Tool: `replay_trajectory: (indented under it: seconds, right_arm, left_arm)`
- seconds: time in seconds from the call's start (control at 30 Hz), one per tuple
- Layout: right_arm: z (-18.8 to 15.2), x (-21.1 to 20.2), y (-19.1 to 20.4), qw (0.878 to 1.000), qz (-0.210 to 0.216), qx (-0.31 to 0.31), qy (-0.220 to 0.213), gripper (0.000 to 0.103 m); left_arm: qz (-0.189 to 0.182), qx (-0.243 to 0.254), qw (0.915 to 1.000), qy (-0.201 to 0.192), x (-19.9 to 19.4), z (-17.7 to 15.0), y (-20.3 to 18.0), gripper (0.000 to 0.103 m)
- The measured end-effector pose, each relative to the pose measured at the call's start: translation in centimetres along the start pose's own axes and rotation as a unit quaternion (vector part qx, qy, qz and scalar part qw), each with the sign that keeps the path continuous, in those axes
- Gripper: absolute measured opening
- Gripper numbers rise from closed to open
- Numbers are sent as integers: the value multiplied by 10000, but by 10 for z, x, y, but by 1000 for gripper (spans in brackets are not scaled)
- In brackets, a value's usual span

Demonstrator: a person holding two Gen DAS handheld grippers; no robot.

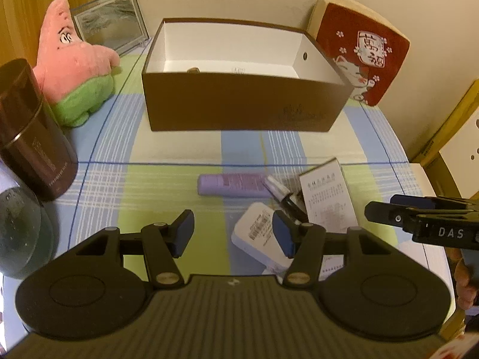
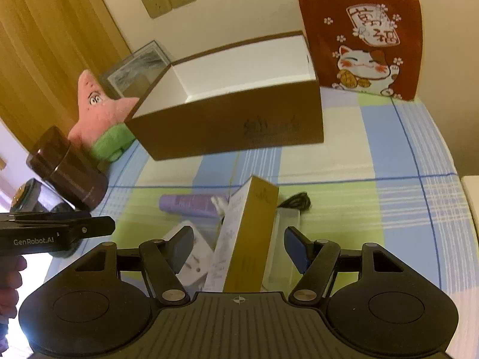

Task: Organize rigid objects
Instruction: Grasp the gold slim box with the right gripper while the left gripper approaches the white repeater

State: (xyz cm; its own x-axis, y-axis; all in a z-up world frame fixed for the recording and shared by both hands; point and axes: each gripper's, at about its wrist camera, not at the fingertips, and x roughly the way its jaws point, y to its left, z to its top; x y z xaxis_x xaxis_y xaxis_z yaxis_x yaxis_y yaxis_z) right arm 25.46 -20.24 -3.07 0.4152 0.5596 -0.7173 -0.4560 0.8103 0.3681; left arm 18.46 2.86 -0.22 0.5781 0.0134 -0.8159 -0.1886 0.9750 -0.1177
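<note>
**Both grippers spread wide above the clutter**

Left gripper (image 1: 232,233) of mine hangs over the checked tablecloth (image 1: 167,149) with its fingers parted and nothing between them. Its right pad sits in front of the white flat box (image 1: 257,236), though I cannot tell whether it touches. Just beyond lie a purple tube (image 1: 232,184) on its side, a dark pen-like tube (image 1: 284,197) and a printed carton (image 1: 326,197) — all bunched near one another at the front of the table.

My right gripper (image 2: 239,248) is likewise released, jaws wide. Between its fingers stands the tall carton with a yellow side (image 2: 254,239), tilted, and neither pad is pressed against it. A clear plastic case (image 2: 286,224) lies just to its right, with a black cord (image 2: 296,202) behind.

Further back sits the brown box (image 1: 239,104), open-topped with a white inside; something small lies on its floor, too hidden to name. To its left are a pink star plush (image 1: 74,65) and a dark cylindrical tin (image 1: 33,131), and behind the box's right corner leans a red lucky-cat cushion (image 1: 362,56).
</note>
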Motion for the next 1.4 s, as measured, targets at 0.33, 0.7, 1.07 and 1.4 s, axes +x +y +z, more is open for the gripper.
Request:
replay_trajectory:
  seconds: [0.33,0.7,1.07,1.4]
  right_arm:
    - [-11,7,1,9998,39,2,185,64]
    - [-30,12,-3,9979,150,204,596,64]
    - [-36,32,-13,9923,281,870,841,46]
    - [-25,14,-2,9980,227,547,241,33]
  left_arm:
    - [-4,49,9997,235,12,-14,-6,54]
    - [-22,37,9988,489,26,-29,-8,54]
    - [-13,-12,9980,636,39,-38,-8,54]
    - [-233,51,9967,772,51,-42,-19,55]
